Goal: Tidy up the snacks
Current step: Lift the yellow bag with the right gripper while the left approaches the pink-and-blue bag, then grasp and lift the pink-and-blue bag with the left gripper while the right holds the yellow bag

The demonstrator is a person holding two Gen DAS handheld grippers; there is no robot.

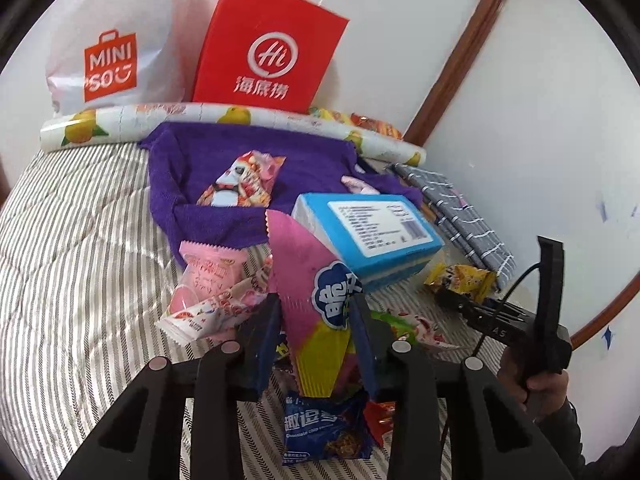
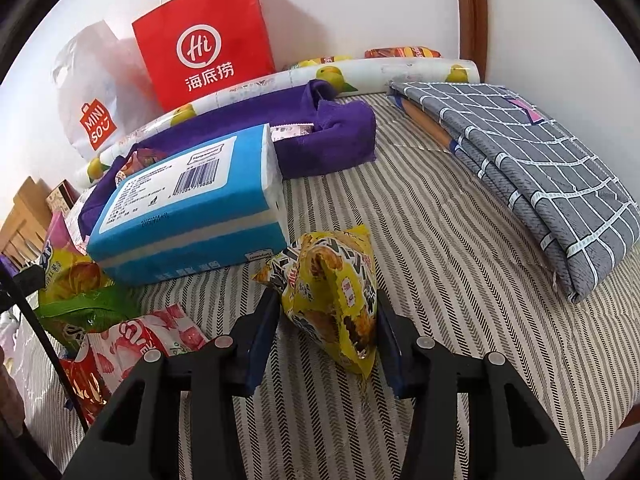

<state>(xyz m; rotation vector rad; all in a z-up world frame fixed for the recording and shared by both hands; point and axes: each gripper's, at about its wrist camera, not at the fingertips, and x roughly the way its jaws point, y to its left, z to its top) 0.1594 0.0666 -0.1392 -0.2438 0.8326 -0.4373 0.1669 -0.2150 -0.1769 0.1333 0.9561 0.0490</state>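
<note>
Left hand-held gripper (image 1: 316, 308) clamped on pink-yellow packet (image 1: 308, 280) | right hand-held gripper (image 2: 326, 312) clamped on yellow packet (image 2: 332, 300) | blue box (image 2: 188, 208) just behind

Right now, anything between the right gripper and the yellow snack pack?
Nothing visible. The yellow snack pack already sits between the right gripper fingers on the striped bedding, both pads at its sides. The blue tissue pack lies just behind it, not in the way.
</note>
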